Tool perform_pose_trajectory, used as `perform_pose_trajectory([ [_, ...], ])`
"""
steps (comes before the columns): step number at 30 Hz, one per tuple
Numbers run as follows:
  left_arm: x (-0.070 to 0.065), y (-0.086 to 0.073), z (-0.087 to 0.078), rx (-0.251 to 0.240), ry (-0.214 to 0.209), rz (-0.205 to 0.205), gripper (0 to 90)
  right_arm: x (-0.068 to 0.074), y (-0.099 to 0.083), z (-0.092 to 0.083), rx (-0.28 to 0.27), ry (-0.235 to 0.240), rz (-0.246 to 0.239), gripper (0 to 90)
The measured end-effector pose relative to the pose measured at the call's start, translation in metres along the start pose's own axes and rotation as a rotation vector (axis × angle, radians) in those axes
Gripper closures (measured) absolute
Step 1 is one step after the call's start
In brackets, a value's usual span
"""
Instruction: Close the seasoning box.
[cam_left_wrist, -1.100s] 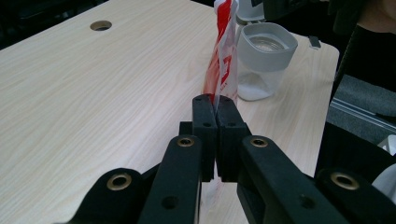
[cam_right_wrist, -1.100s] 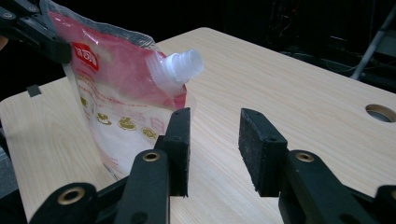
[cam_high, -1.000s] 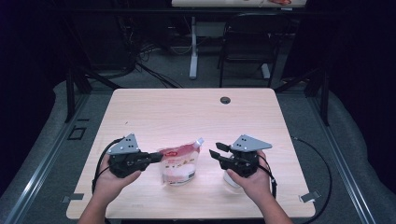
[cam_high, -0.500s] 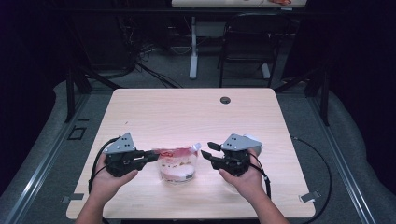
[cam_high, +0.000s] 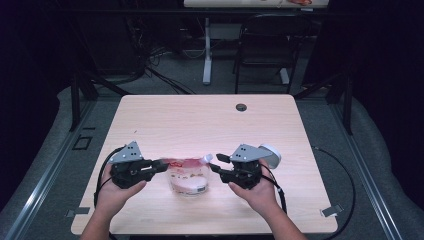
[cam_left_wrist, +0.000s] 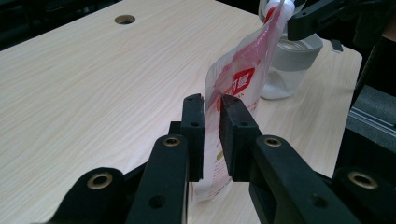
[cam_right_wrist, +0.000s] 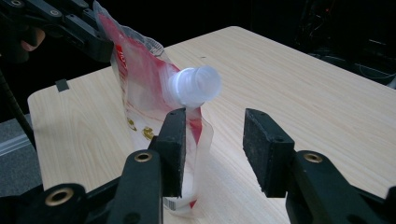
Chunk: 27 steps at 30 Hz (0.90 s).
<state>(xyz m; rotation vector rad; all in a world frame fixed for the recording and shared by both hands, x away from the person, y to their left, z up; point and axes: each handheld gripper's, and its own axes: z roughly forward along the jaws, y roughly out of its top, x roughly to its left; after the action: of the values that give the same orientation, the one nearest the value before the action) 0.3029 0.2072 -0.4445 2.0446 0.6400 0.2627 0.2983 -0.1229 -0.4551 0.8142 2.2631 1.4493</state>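
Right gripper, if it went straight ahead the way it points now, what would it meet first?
Most likely the white screw cap of the red and clear plastic pouch, just beyond the open right gripper; depth is hard to judge, so the cap may sit slightly above that line.

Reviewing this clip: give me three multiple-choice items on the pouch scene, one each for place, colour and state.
1. Where is the pouch?
A. on the near half of the table
B. at the table's far edge
C. on the floor

2. What colour is the pouch's cap?
A. blue
B. white
C. black

3. How do the jaws of the right gripper stand?
A. shut on the cap
B. shut on a cable
C. open, pinching nothing

Key: 1 A, the high view shows it standing on the near half. 2 B, the cap is plainly white in the right gripper view. 3 C, the jaws have just been opening, with a wide gap between the pads and the cap just above one of them.
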Motion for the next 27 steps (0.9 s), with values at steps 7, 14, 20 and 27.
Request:
perform_pose_trajectory([
  [7, 0.0, 0.0, 0.0, -0.002, 0.004, -0.001, 80.1, 0.003, 0.0, 0.003, 0.003, 0.013, -0.005, 59.9],
  [14, 0.0, 0.0, 0.001, -0.003, 0.006, 0.001, 80.1, 0.007, 0.001, 0.009, 0.004, 0.029, -0.012, 60.9],
  [20, 0.0, 0.0, 0.001, -0.001, 0.008, 0.003, 80.5, 0.009, 0.002, 0.012, 0.005, 0.039, -0.018, 62.5],
  [27, 0.0, 0.001, 0.001, 0.002, 0.012, 0.004, 82.0, 0.01, 0.004, 0.012, 0.005, 0.032, -0.028, 63.9],
])
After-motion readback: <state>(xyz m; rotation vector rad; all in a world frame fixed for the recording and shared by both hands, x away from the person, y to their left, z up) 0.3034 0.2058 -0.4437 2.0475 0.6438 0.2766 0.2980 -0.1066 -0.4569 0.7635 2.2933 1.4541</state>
